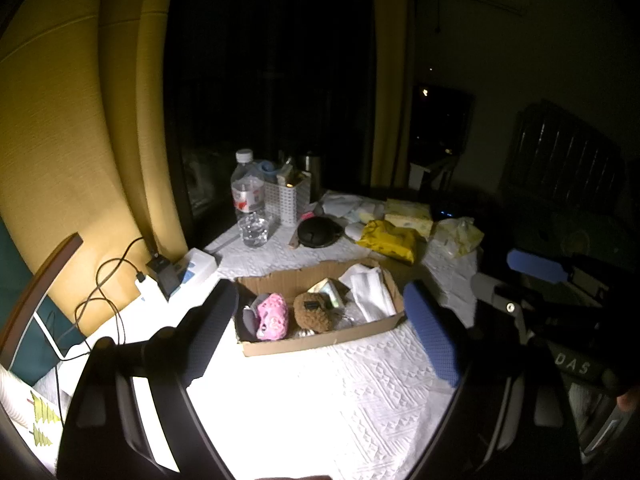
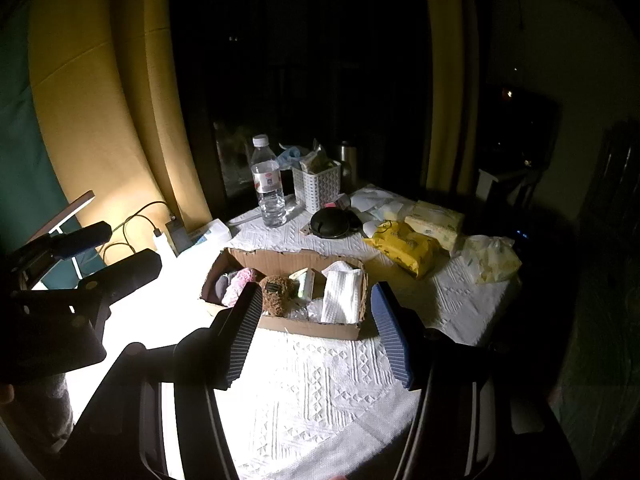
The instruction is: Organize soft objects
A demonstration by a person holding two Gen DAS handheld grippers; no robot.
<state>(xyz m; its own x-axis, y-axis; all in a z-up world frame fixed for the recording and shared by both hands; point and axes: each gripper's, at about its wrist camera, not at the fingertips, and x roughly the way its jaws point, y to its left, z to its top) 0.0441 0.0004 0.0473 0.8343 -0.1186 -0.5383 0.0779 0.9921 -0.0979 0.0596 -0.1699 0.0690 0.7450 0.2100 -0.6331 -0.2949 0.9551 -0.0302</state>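
A shallow cardboard box (image 2: 308,326) lies on the table, holding a pink knitted piece (image 1: 273,316), a brown fuzzy plush (image 1: 312,312) beside it, and a folded white cloth (image 2: 342,296) at its right end

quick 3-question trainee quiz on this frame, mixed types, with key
1. True or false: the left gripper and right gripper are both open and hold nothing.
2. What lies left of the brown plush toy in the cardboard box? A) pink soft item B) water bottle C) yellow pack
3. Fill in: the white folded cloth lies at the box's ____ end.

Key: 1 true; 2 A; 3 right.
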